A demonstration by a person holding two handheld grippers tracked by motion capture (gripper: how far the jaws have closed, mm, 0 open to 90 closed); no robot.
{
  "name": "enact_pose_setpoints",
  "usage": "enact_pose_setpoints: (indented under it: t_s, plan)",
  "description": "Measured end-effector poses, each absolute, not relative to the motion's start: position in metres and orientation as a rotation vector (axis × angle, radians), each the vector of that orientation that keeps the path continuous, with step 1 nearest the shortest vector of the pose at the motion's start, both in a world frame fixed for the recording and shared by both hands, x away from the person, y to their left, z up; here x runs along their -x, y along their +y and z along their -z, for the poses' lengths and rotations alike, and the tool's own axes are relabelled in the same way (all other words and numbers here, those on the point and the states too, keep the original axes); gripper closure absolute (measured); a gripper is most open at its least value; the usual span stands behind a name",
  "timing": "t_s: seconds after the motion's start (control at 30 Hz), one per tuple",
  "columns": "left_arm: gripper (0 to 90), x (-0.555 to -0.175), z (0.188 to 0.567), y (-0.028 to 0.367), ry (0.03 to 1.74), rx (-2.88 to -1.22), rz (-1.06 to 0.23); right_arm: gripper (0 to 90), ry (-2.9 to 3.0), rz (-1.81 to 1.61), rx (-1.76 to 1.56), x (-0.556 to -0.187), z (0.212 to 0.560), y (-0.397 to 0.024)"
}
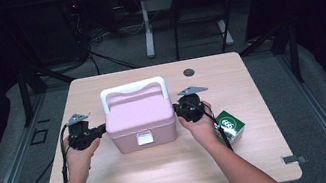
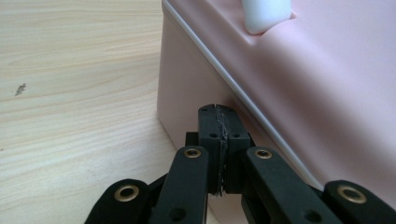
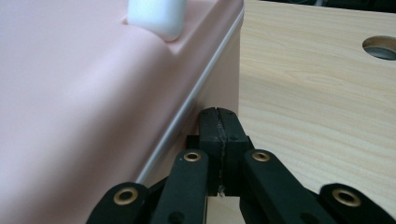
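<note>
Dark floor and cables are surrounding the wooden desk (image 1: 116, 181), where a pink box (image 1: 140, 118) with a white handle (image 1: 132, 87) is sitting mid-desk. The left gripper (image 2: 218, 122) and right gripper (image 3: 218, 123) are flanking it, each with jaws closed on nothing, tips resting against the box's side walls just under the lid seam. Squeezed unevenly between smooth tips, the box is likely to slip or twist. A green carton (image 1: 230, 125) is lying beside the right hand.

Pink box (image 1: 140, 118), white handle (image 1: 132, 87), black grippers.
</note>
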State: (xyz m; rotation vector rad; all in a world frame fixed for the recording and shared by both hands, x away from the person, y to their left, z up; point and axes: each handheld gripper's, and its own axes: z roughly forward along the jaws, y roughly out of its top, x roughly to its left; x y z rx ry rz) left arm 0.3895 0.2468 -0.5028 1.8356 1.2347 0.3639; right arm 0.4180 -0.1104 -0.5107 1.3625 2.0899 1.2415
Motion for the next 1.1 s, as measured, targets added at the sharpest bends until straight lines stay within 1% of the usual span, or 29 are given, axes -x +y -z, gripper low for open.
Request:
enact_pose_setpoints:
  t_s: [0.2, 0.33, 0.37, 0.4, 0.47, 0.53, 0.67, 0.77, 0.9, 1.1]
  plan:
    - [89.9, -0.377, 0.499, 0.245, 1.231, -1.886, -0.386, 90.0, 2.125, -1.233, -1.340, -0.405, 0.507, -0.111]
    - [90.0, -0.359, 0.496, 0.246, 1.218, -1.934, -0.401, 90.0, 2.170, -1.234, -1.312, -0.380, 0.504, -0.113]
    - [90.0, -0.359, 0.496, 0.246, 1.218, -1.934, -0.401, 90.0, 2.170, -1.234, -1.312, -0.380, 0.504, -0.113]
    - [90.0, -0.354, 0.496, 0.247, 1.211, -1.941, -0.402, 90.0, 2.197, -1.231, -1.278, -0.365, 0.503, -0.113]
    - [90.0, -0.346, 0.498, 0.248, 1.204, -1.930, -0.403, 90.0, 2.203, -1.229, -1.264, -0.360, 0.502, -0.114]
    - [90.0, -0.335, 0.500, 0.250, 1.186, -1.918, -0.373, 90.0, 2.220, -1.241, -1.237, -0.340, 0.503, -0.117]
    - [90.0, -0.325, 0.502, 0.249, 1.166, -1.914, -0.338, 90.0, 2.225, -1.248, -1.234, -0.326, 0.503, -0.121]
    - [90.0, -0.316, 0.502, 0.247, 1.144, -1.931, -0.338, 90.0, 2.239, -1.268, -1.225, -0.314, 0.504, -0.127]
    - [90.0, -0.306, 0.502, 0.244, 1.122, -1.941, -0.302, 90.0, 2.253, -1.265, -1.206, -0.303, 0.503, -0.133]
    - [90.0, -0.298, 0.500, 0.241, 1.107, -1.961, -0.294, 90.0, 2.270, -1.261, -1.214, -0.293, 0.502, -0.138]
